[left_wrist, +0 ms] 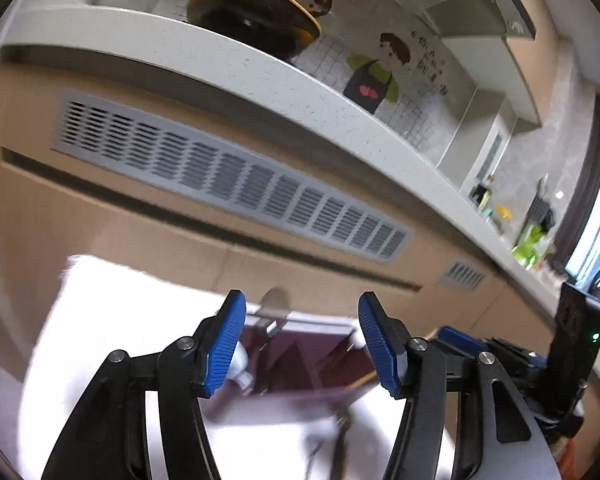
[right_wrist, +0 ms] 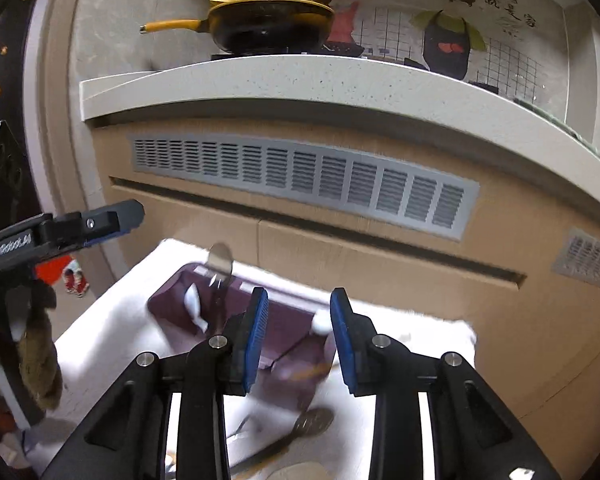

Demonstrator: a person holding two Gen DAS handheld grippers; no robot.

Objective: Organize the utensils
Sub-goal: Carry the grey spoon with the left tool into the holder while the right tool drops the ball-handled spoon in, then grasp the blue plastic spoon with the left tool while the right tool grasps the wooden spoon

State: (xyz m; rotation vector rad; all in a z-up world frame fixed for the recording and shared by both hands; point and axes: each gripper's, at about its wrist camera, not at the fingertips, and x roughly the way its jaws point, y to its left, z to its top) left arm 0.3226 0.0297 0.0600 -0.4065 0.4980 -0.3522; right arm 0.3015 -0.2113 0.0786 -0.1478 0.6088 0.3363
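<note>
A dark purple organizer tray (right_wrist: 284,320) sits on a white table (right_wrist: 112,336) in front of the kitchen cabinet. It holds a metal spoon (right_wrist: 220,260) and white spoons (right_wrist: 194,306). A dark spoon (right_wrist: 312,420) lies on the table in front of it, blurred. My right gripper (right_wrist: 300,336) is open and empty above the tray's near side. My left gripper (left_wrist: 302,344) is open and empty over the tray (left_wrist: 308,364); it also shows in the right wrist view (right_wrist: 112,216) at far left.
A grey-white counter edge (right_wrist: 300,80) runs above a beige cabinet with grey vent grilles (right_wrist: 300,180). A yellow-handled frying pan (right_wrist: 268,28) sits on the counter. Green items (left_wrist: 532,244) stand far along the counter. A brown furry object (right_wrist: 40,360) hangs at left.
</note>
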